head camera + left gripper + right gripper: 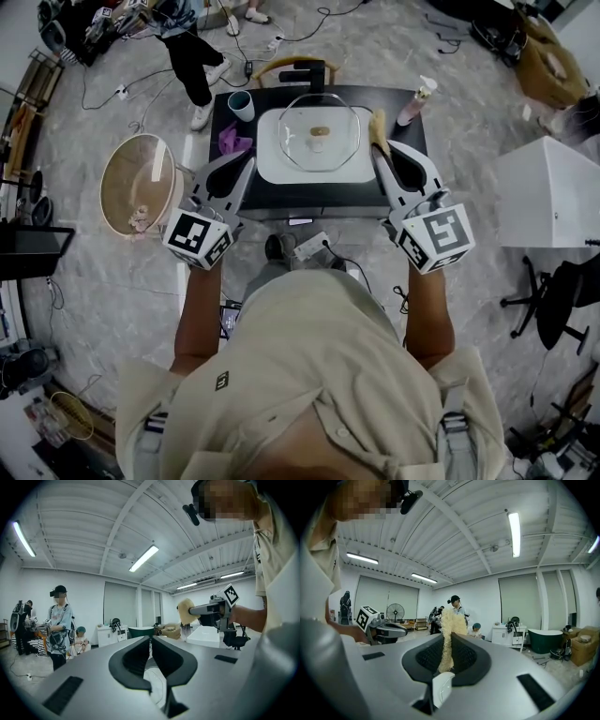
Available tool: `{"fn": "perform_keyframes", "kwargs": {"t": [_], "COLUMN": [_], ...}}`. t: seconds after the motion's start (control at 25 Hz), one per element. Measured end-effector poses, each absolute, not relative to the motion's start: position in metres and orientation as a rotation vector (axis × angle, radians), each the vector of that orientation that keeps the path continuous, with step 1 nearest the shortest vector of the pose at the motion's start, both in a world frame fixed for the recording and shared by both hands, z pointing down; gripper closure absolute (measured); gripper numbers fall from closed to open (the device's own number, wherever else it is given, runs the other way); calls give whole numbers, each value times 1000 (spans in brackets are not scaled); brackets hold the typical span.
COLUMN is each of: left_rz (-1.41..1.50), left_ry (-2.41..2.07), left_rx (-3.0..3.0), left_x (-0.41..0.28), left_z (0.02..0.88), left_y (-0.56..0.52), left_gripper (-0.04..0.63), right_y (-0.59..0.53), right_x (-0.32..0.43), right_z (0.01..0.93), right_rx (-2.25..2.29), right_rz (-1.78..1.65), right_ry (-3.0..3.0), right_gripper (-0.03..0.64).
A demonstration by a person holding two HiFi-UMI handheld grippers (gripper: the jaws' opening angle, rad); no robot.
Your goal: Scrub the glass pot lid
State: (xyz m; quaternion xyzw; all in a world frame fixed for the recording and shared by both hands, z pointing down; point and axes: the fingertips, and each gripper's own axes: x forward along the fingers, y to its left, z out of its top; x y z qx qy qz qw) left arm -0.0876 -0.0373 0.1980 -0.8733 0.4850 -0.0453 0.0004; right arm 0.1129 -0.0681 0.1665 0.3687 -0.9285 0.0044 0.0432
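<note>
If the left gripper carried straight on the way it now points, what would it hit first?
Nothing near, it seems. The left gripper points level, above the glass lid rather than at it. Its view shows open room ahead, with a dark green tub far off. Depth is uncertain.

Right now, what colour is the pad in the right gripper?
Pale straw yellow. The loofah pad shows best in the right gripper view, clamped in the right gripper.

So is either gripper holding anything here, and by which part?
The right gripper is shut on the tan scrubber, clamped by one end; the other end sticks out past the jaws. The left gripper is shut, empty.
</note>
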Motion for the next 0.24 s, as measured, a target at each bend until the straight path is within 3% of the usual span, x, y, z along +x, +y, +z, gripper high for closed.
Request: {"fn": "perform_keyframes", "kwargs": {"t": [0.24], "left_rz": [-141], "left_ry": [1536], "left_rx": [-2744], "left_x": [-89], "left_z": [200], "left_y": [-33], "left_gripper": [569], "right_y": [-65], "right_x": [112], "right_z": [169], "right_rx": [1109], "right_rz": [28], "right_ry": [-2845], "right_gripper": [577]}}
